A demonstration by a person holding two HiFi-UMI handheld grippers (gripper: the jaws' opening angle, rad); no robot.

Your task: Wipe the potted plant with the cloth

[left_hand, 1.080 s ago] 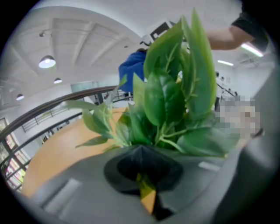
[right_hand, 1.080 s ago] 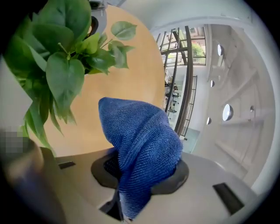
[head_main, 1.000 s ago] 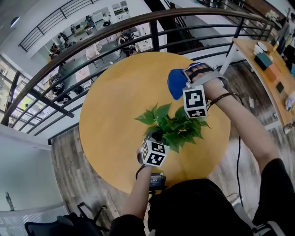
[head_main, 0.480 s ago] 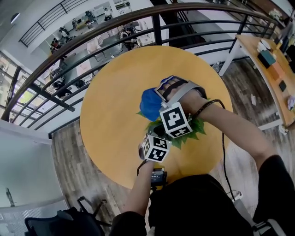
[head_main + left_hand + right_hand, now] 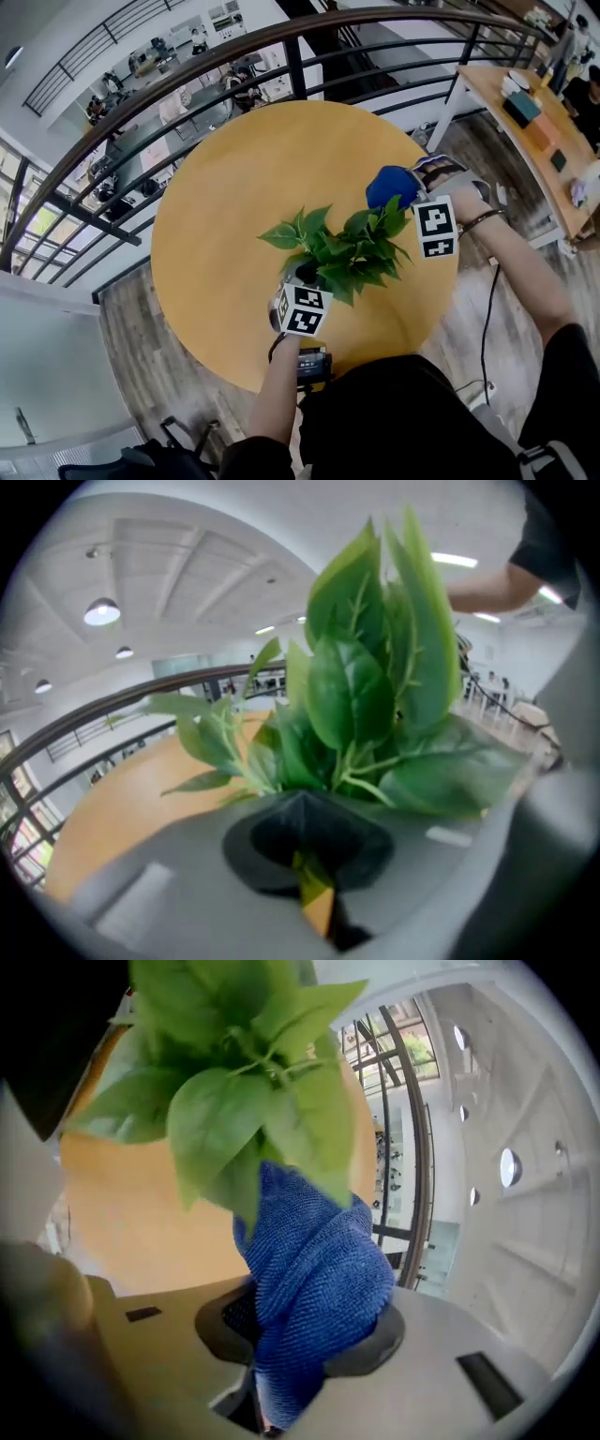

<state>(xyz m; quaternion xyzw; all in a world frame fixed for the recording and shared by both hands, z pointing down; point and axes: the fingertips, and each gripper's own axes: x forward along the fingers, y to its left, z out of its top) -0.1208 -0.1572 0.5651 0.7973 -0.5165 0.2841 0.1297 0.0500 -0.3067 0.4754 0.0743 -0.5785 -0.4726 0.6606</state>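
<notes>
Overhead, the right claw [image 5: 409, 185] is clamping the blue cloth [image 5: 386, 184] against the potted plant's [image 5: 345, 249] outer leaves on the round counter [image 5: 216, 206]. The left claw [image 5: 302, 283] is gripping the plant's base.

Round yellow-wood table [image 5: 216, 178]; potted plant [image 5: 342, 253] standing on it, toward near edge.

left gripper [image 5: 306, 834] closed on potted plant [image 5: 342, 248] | right gripper [image 5: 414, 179] clamping cloth [image 5: 319, 1279]
</notes>
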